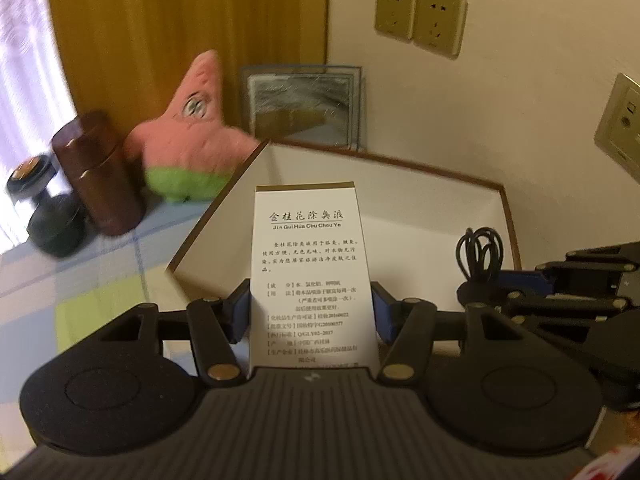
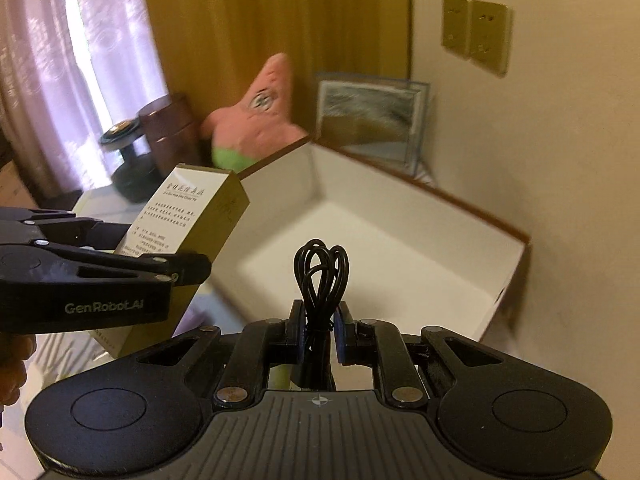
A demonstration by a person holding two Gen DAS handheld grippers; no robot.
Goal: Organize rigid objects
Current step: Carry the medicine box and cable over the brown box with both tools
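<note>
Left tool [image 1: 312,312] clamps the tall white-and-gold printed carton [image 1: 310,272] upright while the right tool [image 2: 320,332], shut on a coiled black cable [image 2: 321,268], carries it over the open white cardboard box [image 2: 400,248], likely for dropping both in.

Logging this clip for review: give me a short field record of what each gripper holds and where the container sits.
left gripper: shut on carton, held upright
right gripper: shut on cable, a black coiled bundle
tray: open, white inside, nothing seen in it, ahead of both grippers
behind tray: plush toy, brown canister, picture frame
</note>
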